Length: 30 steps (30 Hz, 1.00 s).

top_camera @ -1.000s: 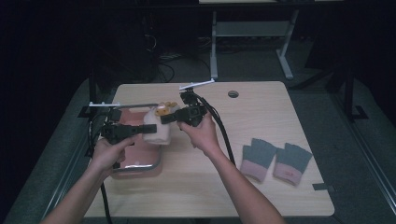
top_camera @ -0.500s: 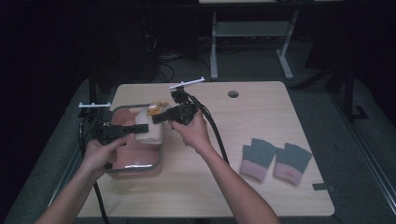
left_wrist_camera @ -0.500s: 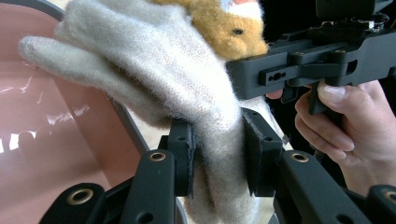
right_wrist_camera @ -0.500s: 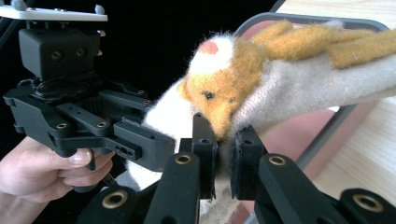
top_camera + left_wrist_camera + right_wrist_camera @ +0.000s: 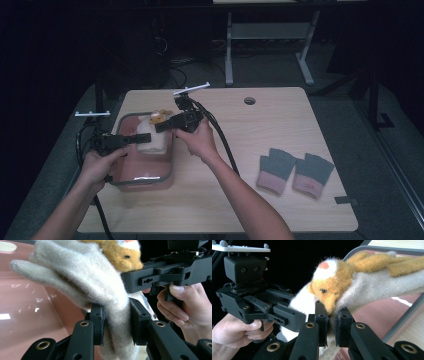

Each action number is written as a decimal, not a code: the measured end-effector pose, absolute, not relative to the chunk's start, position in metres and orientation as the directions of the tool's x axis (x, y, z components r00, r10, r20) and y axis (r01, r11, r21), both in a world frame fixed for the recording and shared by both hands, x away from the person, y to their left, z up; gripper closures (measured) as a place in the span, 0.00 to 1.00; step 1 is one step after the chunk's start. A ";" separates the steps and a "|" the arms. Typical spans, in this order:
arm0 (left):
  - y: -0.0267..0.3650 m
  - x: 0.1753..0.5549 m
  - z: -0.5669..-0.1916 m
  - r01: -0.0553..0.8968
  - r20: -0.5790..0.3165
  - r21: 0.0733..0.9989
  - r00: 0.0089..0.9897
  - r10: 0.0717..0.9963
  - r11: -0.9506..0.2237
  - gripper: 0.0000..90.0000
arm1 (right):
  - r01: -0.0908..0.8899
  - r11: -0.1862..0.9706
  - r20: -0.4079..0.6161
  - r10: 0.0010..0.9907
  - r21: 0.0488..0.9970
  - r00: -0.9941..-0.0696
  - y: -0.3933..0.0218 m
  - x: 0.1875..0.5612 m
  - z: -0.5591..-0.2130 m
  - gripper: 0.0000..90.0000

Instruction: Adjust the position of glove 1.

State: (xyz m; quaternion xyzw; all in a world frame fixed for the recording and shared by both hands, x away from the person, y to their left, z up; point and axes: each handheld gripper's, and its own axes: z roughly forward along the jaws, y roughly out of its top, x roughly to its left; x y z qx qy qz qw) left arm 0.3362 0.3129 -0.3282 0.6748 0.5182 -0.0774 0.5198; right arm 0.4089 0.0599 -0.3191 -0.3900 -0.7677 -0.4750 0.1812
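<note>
A cream woolly glove [image 5: 150, 141] with an orange plush animal face [image 5: 158, 118] on it hangs over a pink tub [image 5: 145, 182]. Both grippers are shut on it. My left gripper [image 5: 135, 139] clamps the cream knit [image 5: 82, 282] from the left, its pads [image 5: 98, 322] pressing the fabric. My right gripper [image 5: 159, 127] pinches the glove just under the animal face [image 5: 329, 287], beside the cream knit [image 5: 377, 287]. In the left gripper view the right gripper [image 5: 170, 272] is close behind the glove. In the right gripper view the left gripper [image 5: 257, 305] is at the left.
The tub's grey rim [image 5: 407, 315] and pink inside [image 5: 32, 315] lie under the glove at the table's left. A pair of grey and pink gloves [image 5: 276, 169] [image 5: 311, 175] lies flat at the right. A cable hole [image 5: 249, 100] is near the far edge.
Both hands have carried the glove a little to the left, further over the tub. Both grips are unchanged.
</note>
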 end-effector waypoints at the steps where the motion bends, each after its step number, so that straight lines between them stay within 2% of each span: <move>1: 0.315 0.336 -0.329 0.780 -0.641 0.621 0.452 0.620 0.074 0.75 | 0.769 0.248 0.648 0.423 0.589 -0.633 0.061 0.410 -0.320 0.91; 30: 0.341 0.337 -0.350 0.811 -0.670 0.573 0.381 0.637 0.118 0.75 | 0.781 0.295 0.668 0.405 0.551 -0.624 0.093 0.422 -0.343 0.91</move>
